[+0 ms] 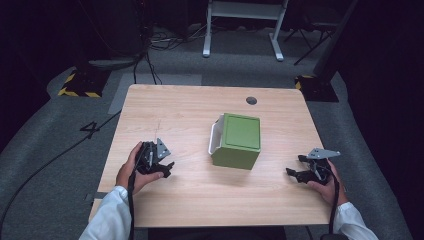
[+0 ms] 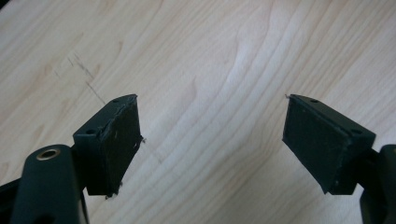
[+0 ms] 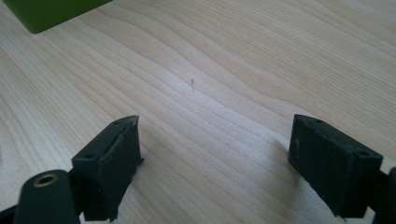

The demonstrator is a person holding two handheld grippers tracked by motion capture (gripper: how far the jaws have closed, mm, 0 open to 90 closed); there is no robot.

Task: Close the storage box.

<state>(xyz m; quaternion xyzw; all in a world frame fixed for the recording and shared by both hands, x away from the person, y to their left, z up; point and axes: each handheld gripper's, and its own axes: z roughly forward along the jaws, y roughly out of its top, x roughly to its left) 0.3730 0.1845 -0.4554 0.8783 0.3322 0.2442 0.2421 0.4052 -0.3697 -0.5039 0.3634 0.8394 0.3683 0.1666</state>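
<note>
On the pale wood-grain table (image 1: 200, 200), everything lines up around one landmark, the square green box with a white handle on its side (image 1: 237, 140), sitting a little right of the table's middle. Well to the left of that box, the person's left hand (image 1: 131, 174) lies low by the near edge, white sleeve (image 1: 107, 220) angling in from the bottom, fingers wrapped round the black left gripper (image 1: 167, 168). Its grey three-cornered plate (image 1: 162, 148) tips up and toward the box, and the jaws point across at the box's near corner but stay clear of it. Its own view confirms it: the left gripper (image 2: 212, 135) has its two black jaws spread wide, bare wood between them, nothing caught. A faint pencil-like scratch (image 2: 86, 77) marks the boards beyond the left-hand jaw.

Across to the far side of the box now: the right hand (image 1: 327, 184) sits near the table's right edge, wrist bent inward, cable running back along the forearm. The black right gripper (image 1: 293, 173) aims left toward the box, well apart from it, its grey plate (image 1: 323, 153) lying almost flat on top. From the right gripper view, the right gripper (image 3: 215, 140) is parted wide too, empty, hovering low over the grain, with one green corner of the box (image 3: 51, 13) peeking in at the top left.
</note>
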